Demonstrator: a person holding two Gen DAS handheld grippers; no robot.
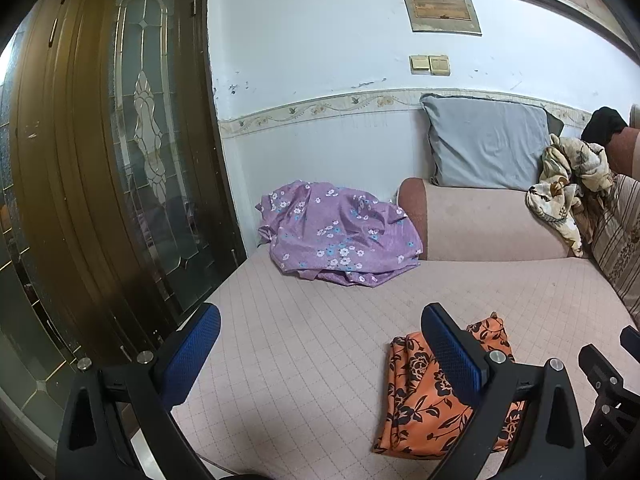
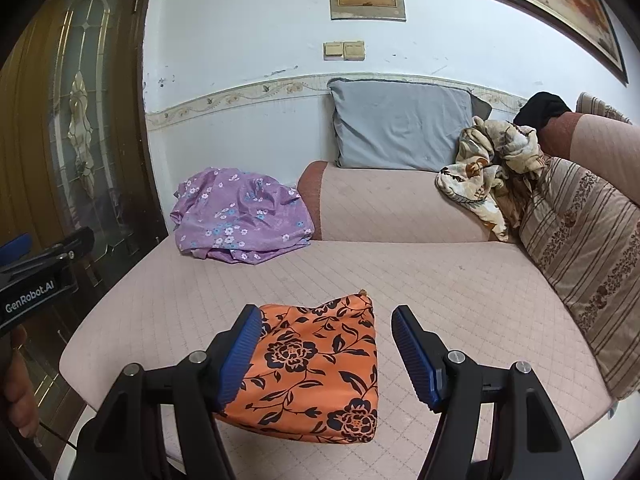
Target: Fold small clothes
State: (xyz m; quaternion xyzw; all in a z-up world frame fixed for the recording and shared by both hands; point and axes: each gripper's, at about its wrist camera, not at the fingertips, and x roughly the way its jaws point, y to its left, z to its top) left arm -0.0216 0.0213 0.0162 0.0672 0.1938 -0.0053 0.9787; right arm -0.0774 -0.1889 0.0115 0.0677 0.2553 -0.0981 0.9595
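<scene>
An orange cloth with black flowers [image 2: 320, 368] lies folded into a compact rectangle near the front edge of the pink sofa seat [image 2: 440, 292]. It also shows in the left wrist view [image 1: 420, 396], partly behind a finger. My right gripper [image 2: 326, 356] is open and empty, hovering just above the cloth with its jaws spread either side. My left gripper [image 1: 320, 356] is open and empty, left of the cloth over bare seat. A crumpled purple floral garment [image 2: 240, 216] lies at the seat's back left, also in the left wrist view [image 1: 340, 232].
A grey pillow [image 2: 400, 128] leans on the wall behind the pink bolster [image 2: 400, 204]. A cream floral cloth [image 2: 488, 168] is heaped at the back right beside a striped cushion [image 2: 584, 256]. A wooden glass-panelled door [image 1: 120, 160] stands at the left.
</scene>
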